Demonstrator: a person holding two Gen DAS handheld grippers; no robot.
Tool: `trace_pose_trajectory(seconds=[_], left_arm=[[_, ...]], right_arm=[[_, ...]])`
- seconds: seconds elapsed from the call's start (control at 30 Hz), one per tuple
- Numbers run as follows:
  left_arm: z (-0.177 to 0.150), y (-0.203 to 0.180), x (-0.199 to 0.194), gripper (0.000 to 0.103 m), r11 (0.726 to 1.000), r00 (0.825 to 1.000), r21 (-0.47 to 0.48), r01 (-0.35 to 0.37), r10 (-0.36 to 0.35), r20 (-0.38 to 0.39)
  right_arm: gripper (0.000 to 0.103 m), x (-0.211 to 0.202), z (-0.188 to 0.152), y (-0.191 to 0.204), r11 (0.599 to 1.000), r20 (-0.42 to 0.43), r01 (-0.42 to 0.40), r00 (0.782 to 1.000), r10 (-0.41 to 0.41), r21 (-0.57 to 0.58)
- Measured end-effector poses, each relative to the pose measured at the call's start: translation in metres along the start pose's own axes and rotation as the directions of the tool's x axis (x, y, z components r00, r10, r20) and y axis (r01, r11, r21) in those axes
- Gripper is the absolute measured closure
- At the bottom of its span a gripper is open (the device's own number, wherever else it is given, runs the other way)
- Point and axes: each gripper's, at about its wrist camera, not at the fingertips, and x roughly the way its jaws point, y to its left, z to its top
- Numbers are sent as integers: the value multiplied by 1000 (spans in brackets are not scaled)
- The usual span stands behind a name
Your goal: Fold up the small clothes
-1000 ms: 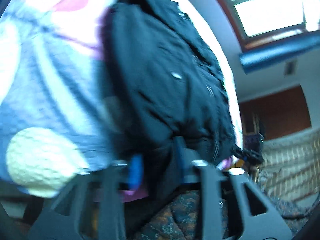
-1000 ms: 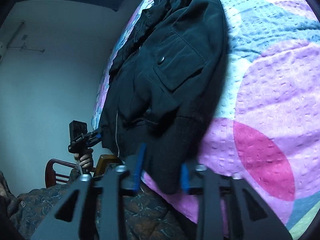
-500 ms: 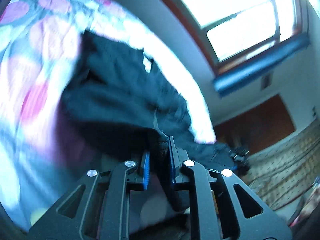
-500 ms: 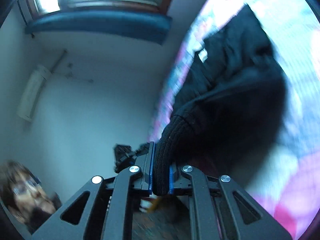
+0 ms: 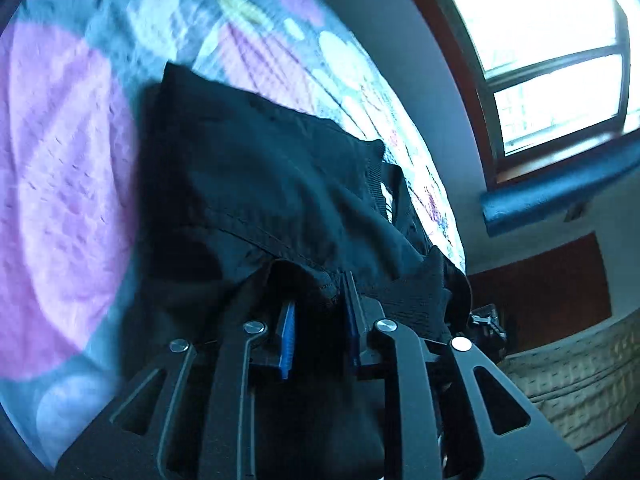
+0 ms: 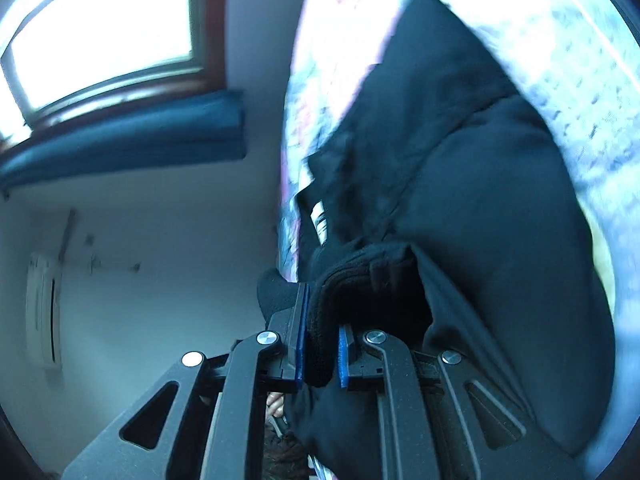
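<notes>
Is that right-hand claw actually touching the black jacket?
Touching. In the right wrist view, the right gripper has its jaws pressed against both sides of the black jacket's ribbed knit hem.

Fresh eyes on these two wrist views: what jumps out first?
The black jacket fills the middle of both views, doubled over on the pastel patterned bedspread. Both grippers are clamped on its hem: the left gripper pinches dark fabric between its blue pads, and the right gripper bites the ribbed knit band. A bright window with a blue rolled blind glares at the upper left of the right view.
</notes>
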Motion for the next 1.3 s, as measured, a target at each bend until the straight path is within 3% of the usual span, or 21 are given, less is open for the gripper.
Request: trace_pose_trajectory(seconds=[0.1, 0.17, 0.23, 0.3, 0.4, 0.47, 0.6, 0.67, 0.77, 0.9, 1.17, 1.3], left_arm=[[0, 3, -8, 79, 998, 998, -12, 62, -62, 0], [-3, -3, -21, 70, 998, 998, 16, 60, -60, 23], [-5, -8, -40, 42, 998, 997, 54, 41, -45, 68], [-6, -12, -62, 38, 994, 992, 113, 7, -20, 121], [-6, -12, -77, 36, 980, 988, 189, -67, 40, 146], [-3, -13, -73, 36, 968, 989, 223, -114, 88, 123], [9, -33, -50, 31, 908, 981, 373, -192, 173, 84], [17, -40, -35, 30, 886, 980, 418, -199, 193, 57], [24, -49, -12, 29, 851, 974, 484, -204, 225, 15], [34, -61, 25, 29, 794, 953, 565, -224, 299, -43], [45, -68, 52, 30, 787, 944, 589, -181, 307, -121], [41, -71, 61, 53, 762, 930, 614, -207, 347, -117]], right_arm=[[83, -4, 1, -2, 999, -8, -52, 999, 52, 7], [75, -7, 2, 0, 998, -14, -59, 998, 59, -17], [68, -18, 0, 4, 997, -3, -61, 998, 61, -45], [65, -20, -1, 7, 995, -3, -56, 998, 56, -84], [64, -26, -2, 21, 979, 19, 41, 999, -38, -202], [64, -33, -1, 34, 943, 62, 143, 990, -130, -299], [62, -26, 13, 44, 890, 76, 217, 976, -204, -401], [59, -17, 21, 48, 857, 87, 264, 964, -252, -442], [58, -5, 31, 52, 832, 66, 269, 960, -272, -485], [55, 8, 37, 55, 802, 37, 270, 954, -296, -533], [52, 19, 33, 65, 734, 4, 270, 940, -342, -623], [52, 23, 31, 68, 702, 14, 283, 932, -362, -654]])
